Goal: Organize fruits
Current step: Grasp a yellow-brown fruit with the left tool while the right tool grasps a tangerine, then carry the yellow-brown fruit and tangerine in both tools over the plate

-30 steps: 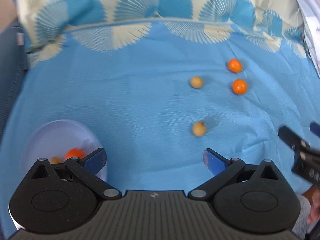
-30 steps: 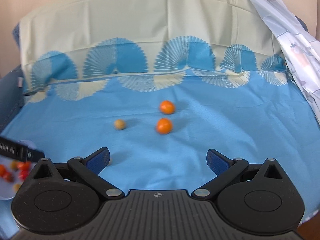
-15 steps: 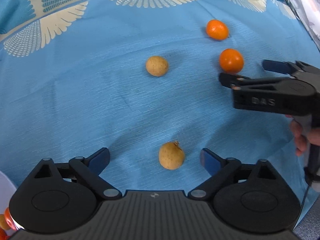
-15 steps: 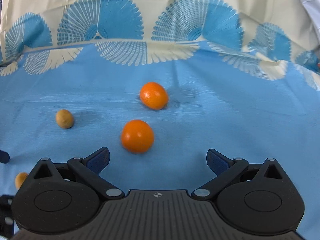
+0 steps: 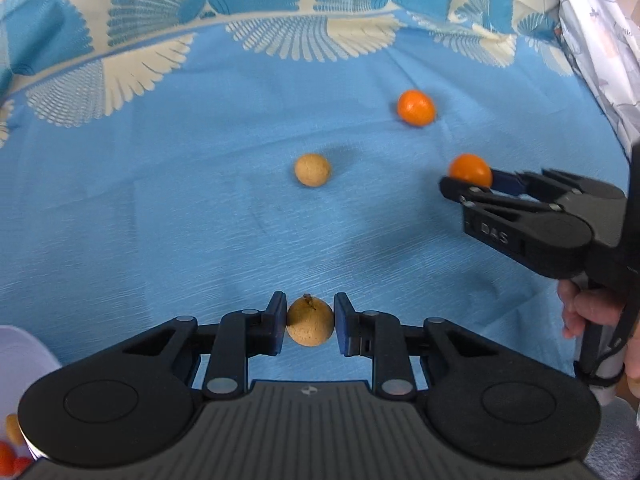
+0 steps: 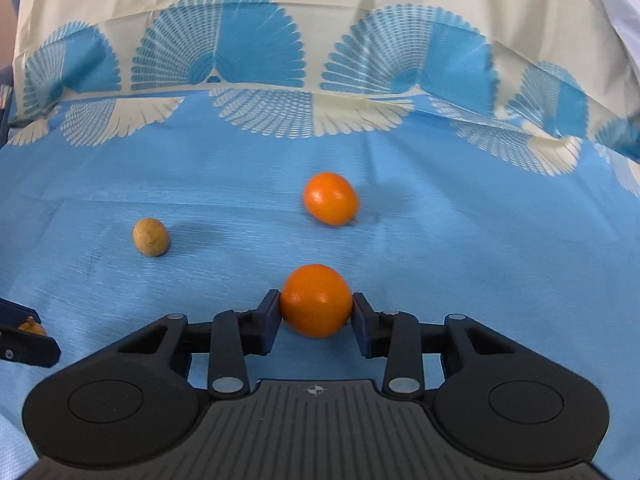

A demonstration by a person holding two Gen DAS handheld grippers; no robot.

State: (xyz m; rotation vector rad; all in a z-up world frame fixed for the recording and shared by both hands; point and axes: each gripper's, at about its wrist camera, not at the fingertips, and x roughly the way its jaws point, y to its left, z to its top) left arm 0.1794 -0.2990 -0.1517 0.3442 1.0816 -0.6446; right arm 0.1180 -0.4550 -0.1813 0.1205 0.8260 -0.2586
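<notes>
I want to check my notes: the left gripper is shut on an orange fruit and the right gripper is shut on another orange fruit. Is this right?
Not quite. The left gripper is shut on a tan fruit, as the left wrist view shows. The right gripper is indeed shut on an orange fruit.

- Blue fan-patterned cloth [image 5: 160,220] lies under everything.
- Left gripper [image 5: 310,322] at 6 o'clock in its own view; round tan longan with a stem nub [image 5: 310,326] sits between its pads, touching both, on the cloth.
- Second tan longan [image 5: 312,169] lies at 12 o'clock from the first, well apart.
- Right gripper [image 5: 468,184] enters from 3 o'clock, its jaws closed onto the near orange kumquat [image 5: 470,168].
- Far orange kumquat [image 5: 416,107] lies beyond it, toward 1 o'clock.
- White bowl [image 5: 24,360] at 8 o'clock, small fruits inside.
</notes>
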